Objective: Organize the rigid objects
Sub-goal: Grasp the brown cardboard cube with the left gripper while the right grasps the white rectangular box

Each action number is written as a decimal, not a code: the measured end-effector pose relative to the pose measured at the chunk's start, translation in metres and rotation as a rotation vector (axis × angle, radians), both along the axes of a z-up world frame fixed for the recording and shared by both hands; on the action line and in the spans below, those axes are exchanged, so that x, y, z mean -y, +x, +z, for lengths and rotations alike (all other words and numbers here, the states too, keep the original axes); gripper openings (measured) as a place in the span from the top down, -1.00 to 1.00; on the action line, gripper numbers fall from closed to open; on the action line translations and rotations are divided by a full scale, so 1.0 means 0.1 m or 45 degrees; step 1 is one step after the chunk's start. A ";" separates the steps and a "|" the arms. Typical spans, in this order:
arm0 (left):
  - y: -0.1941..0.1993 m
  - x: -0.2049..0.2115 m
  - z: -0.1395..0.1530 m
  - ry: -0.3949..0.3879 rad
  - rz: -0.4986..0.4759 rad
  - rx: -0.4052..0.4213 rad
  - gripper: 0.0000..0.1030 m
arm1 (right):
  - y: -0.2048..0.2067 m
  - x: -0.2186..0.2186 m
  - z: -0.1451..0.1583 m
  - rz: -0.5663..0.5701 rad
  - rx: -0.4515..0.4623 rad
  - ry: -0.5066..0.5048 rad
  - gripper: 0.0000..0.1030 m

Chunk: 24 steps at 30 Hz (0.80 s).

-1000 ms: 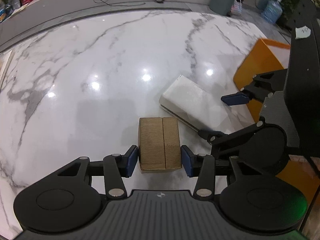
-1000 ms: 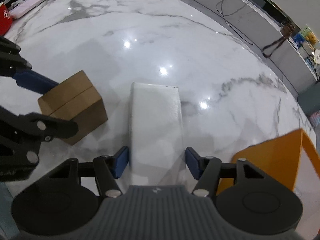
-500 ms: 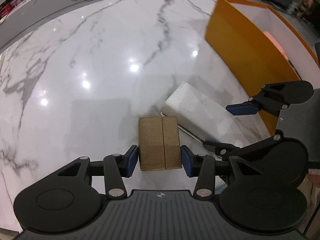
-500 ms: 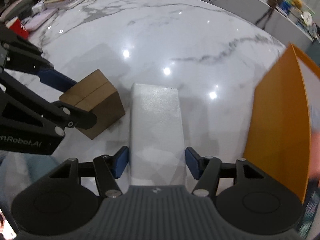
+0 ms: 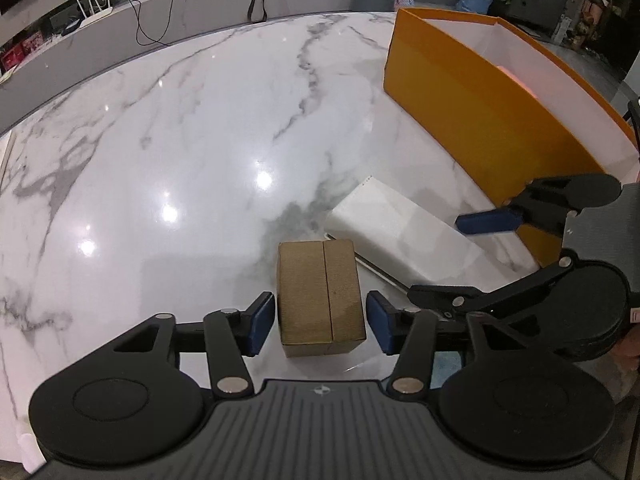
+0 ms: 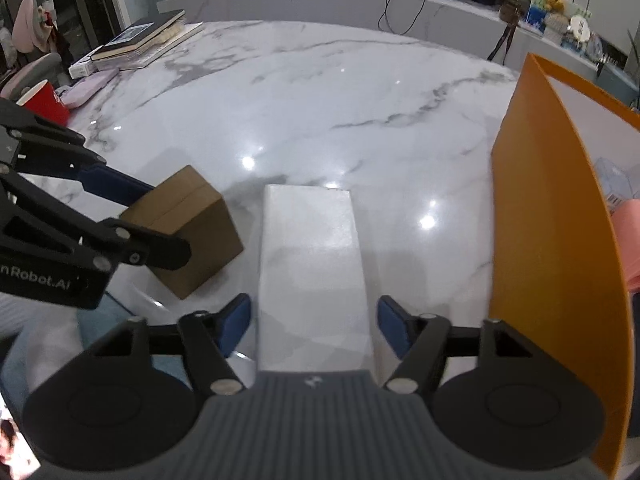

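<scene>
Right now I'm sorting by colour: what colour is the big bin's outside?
Orange bin, clearest in the left wrist view.

We carry two matching tools. Our left gripper (image 5: 321, 323) has a ribbed dark grey body with a small white emblem at its front edge, flanked by two black round discs. Black link arms with silver pivot screws run forward to blue pads (image 5: 260, 323) at the fingertips. Our right gripper (image 6: 314, 325) is built the same: grey ribbed body, black discs, silver screws, blue pads (image 6: 393, 329). Seen from beside the right claw, the left tool's black side bears white "Robot.AI" lettering.
</scene>
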<state>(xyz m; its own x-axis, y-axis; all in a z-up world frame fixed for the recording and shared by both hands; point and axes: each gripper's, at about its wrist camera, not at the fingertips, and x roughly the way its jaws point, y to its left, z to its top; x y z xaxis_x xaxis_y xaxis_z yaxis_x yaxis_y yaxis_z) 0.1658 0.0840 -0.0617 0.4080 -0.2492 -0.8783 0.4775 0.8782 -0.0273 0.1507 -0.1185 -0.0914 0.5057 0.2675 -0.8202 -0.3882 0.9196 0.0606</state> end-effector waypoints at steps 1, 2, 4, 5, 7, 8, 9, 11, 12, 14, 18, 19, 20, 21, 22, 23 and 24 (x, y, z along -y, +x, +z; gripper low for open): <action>0.01 0.01 -0.02 0.000 0.008 -0.003 -0.21 | 0.00 0.00 -0.01 -0.001 0.008 -0.006 -0.41; 0.01 0.02 -0.05 0.001 0.014 0.001 -0.25 | 0.01 0.01 -0.03 -0.002 0.008 0.004 -0.41; 0.03 0.07 -0.08 0.019 0.024 0.019 -0.24 | 0.01 0.02 -0.03 -0.001 0.018 0.027 -0.41; 0.01 0.07 -0.09 0.022 0.030 0.021 -0.24 | 0.01 0.01 -0.04 0.006 0.034 0.022 -0.41; 0.02 0.08 -0.12 0.026 0.044 0.016 -0.24 | 0.00 -0.01 -0.06 0.023 0.049 0.017 -0.41; 0.02 0.08 -0.14 0.032 0.044 0.015 -0.24 | 0.00 -0.03 -0.08 0.037 0.047 0.019 -0.41; 0.02 0.09 -0.16 0.042 0.043 0.014 -0.20 | 0.00 -0.05 -0.09 0.045 0.046 0.017 -0.41; 0.02 0.11 -0.19 0.070 0.038 0.014 -0.13 | 0.00 -0.07 -0.11 0.055 0.046 0.015 -0.41; 0.03 0.12 -0.20 0.081 0.041 0.015 -0.05 | 0.01 -0.07 -0.12 0.052 0.043 0.019 -0.41; 0.04 0.12 -0.22 0.070 0.054 0.008 -0.03 | 0.03 -0.06 -0.14 0.042 0.026 0.032 -0.41; 0.06 0.10 -0.22 0.054 0.073 0.007 0.00 | 0.06 -0.05 -0.15 0.027 0.006 0.065 -0.41; 0.07 0.10 -0.22 0.052 0.073 0.008 0.00 | 0.07 -0.05 -0.15 0.030 0.005 0.064 -0.41; 0.06 0.10 -0.23 0.054 0.072 0.008 0.00 | 0.07 -0.06 -0.15 0.033 0.008 0.054 -0.37; 0.07 0.10 -0.23 0.055 0.072 0.008 0.01 | 0.07 -0.08 -0.15 0.036 0.014 0.034 -0.26; 0.06 0.10 -0.23 0.056 0.073 0.005 0.01 | 0.06 -0.09 -0.15 0.041 0.027 0.005 -0.18; 0.06 0.11 -0.23 0.061 0.070 0.006 0.01 | 0.06 -0.10 -0.15 0.051 0.028 -0.004 -0.18; 0.06 0.11 -0.23 0.063 0.071 0.004 0.01 | 0.06 -0.10 -0.15 0.053 0.028 -0.007 -0.17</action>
<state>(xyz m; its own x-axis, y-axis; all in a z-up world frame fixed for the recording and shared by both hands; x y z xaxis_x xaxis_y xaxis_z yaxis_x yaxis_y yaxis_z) 0.1716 0.0732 -0.0844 0.4230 -0.1825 -0.8876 0.4281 0.9036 0.0182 0.1564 -0.1082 -0.1060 0.5124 0.2843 -0.8103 -0.4270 0.9031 0.0468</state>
